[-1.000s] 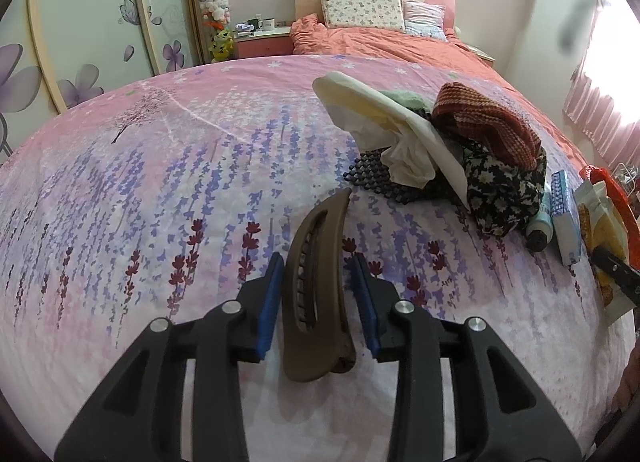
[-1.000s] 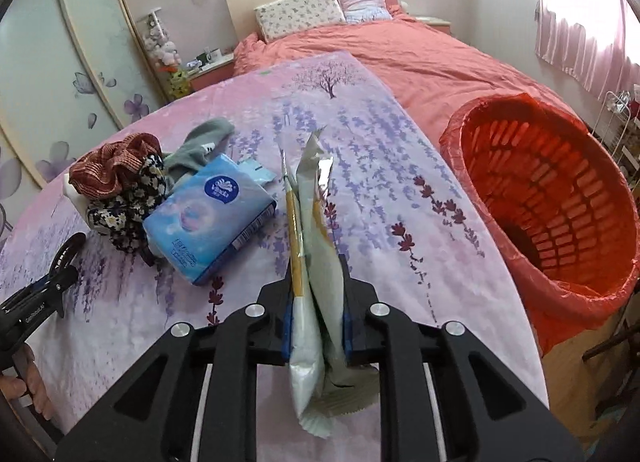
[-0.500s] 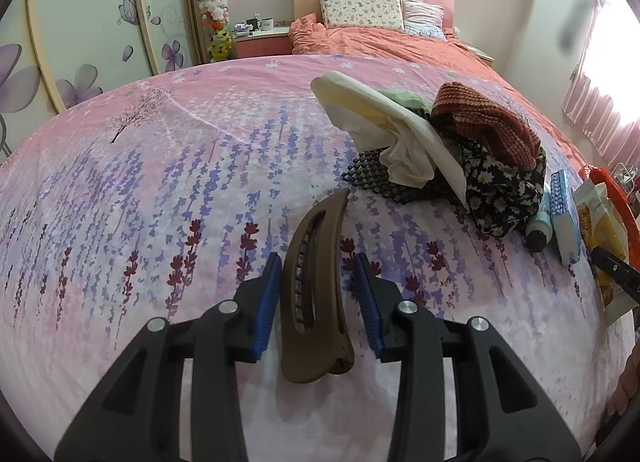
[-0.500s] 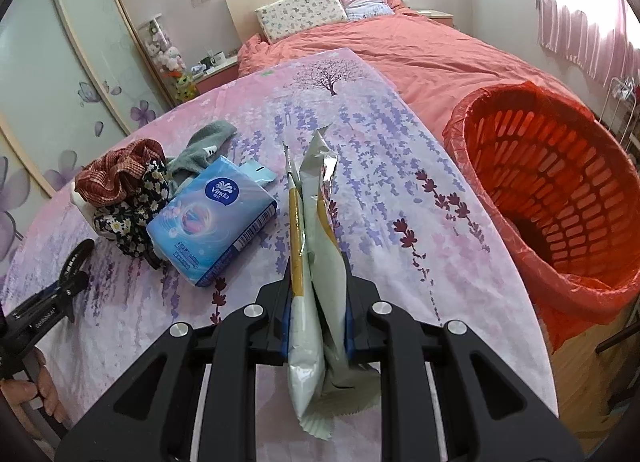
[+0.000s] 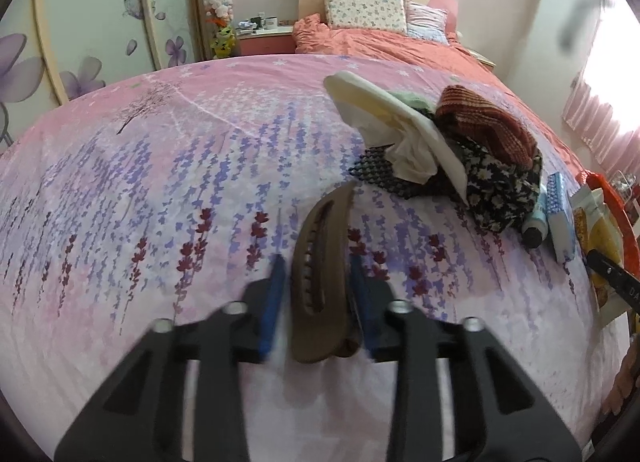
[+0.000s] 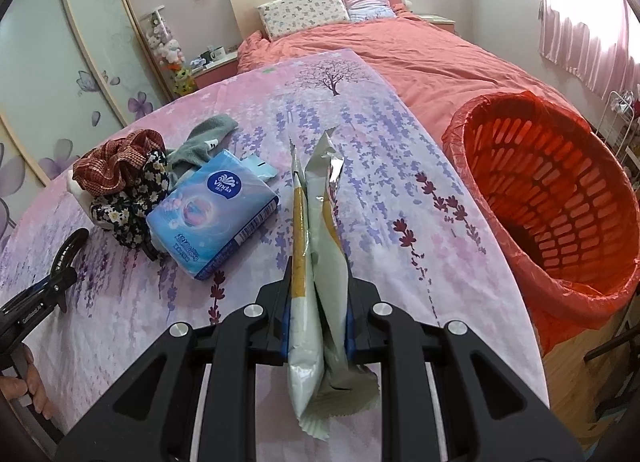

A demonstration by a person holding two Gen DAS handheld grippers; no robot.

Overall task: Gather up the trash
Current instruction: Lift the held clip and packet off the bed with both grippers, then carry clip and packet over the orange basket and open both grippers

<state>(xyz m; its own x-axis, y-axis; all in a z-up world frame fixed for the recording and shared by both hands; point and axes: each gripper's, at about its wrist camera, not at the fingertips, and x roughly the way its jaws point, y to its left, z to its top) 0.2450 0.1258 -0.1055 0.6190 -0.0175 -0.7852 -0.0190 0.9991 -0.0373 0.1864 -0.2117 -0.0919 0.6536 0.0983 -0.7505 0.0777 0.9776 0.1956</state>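
Note:
My right gripper (image 6: 317,286) is shut on a crumpled snack wrapper (image 6: 320,230), silver and yellow, held upright above the flowered cloth. An orange-red trash basket (image 6: 548,198) lined with a red bag stands just right of it, off the table edge. My left gripper (image 5: 316,274) is open around a brown hair claw clip (image 5: 320,262) that lies between its blue pads; the fingers (image 5: 272,298) are blurred with motion. The left gripper also shows in the right wrist view (image 6: 44,294), at the far left.
A pile of clothes (image 5: 460,150) lies on the pink flowered table (image 5: 140,202), with a blue tissue pack (image 6: 216,214) and a grey sock (image 6: 208,138) beside it. A small dark-capped bottle (image 5: 534,228) lies by the pile. A bed (image 6: 400,50) stands behind.
The right gripper has moved the wrapper slightly towards the basket. The left gripper has pulled back a little and its pads stand slightly farther from the clip.

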